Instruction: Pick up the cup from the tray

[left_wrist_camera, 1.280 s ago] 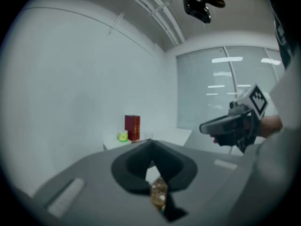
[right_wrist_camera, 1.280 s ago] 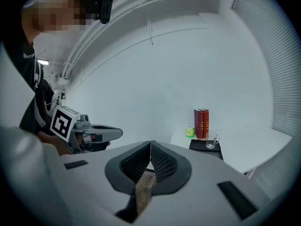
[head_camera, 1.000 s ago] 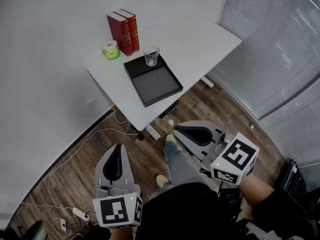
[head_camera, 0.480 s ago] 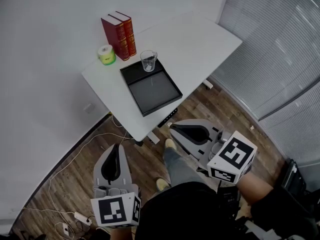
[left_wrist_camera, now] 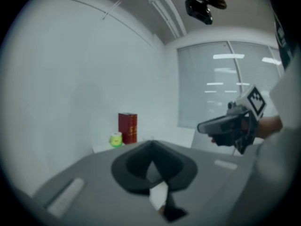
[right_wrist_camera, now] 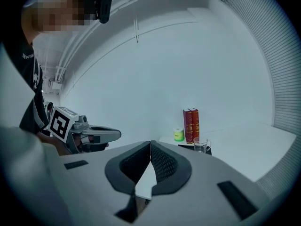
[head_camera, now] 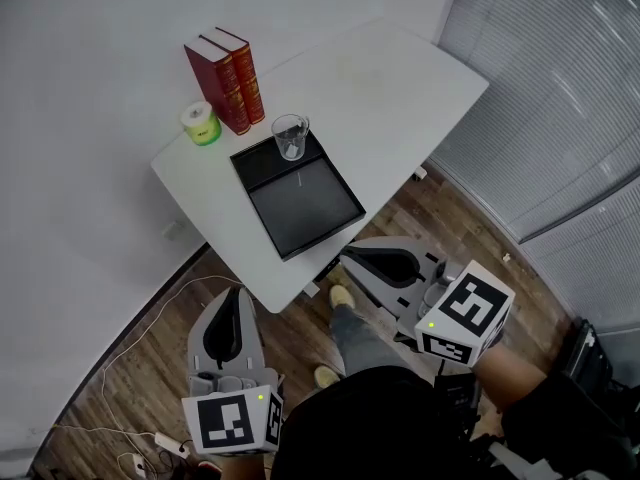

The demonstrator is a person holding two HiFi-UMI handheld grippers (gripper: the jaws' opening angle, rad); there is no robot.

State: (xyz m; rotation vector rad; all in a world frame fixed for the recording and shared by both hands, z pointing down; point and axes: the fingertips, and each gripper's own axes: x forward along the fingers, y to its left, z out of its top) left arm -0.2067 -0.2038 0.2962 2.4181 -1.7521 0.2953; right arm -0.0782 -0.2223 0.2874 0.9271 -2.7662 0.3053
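Observation:
A clear glass cup (head_camera: 290,136) stands upright in the far corner of a black tray (head_camera: 318,213) on a white table (head_camera: 400,88). The right gripper view shows the cup (right_wrist_camera: 201,146) small and far off, on the tray (right_wrist_camera: 186,147). Both grippers hang low over the wood floor, well short of the table. My left gripper (head_camera: 237,294) is shut and holds nothing. My right gripper (head_camera: 347,257) is also shut and empty, its tip just below the table's near edge. From the left gripper view the cup cannot be made out.
Two red books (head_camera: 224,81) stand behind the tray, with a green-and-white roll (head_camera: 201,124) beside them. Window blinds (head_camera: 560,98) line the right side. Cables and a power strip (head_camera: 165,438) lie on the floor at left. The person's legs and shoes (head_camera: 340,298) are between the grippers.
The table and its objects have shifted down and left in the head view and look a little nearer. Both grippers stay shut, held about where they were.

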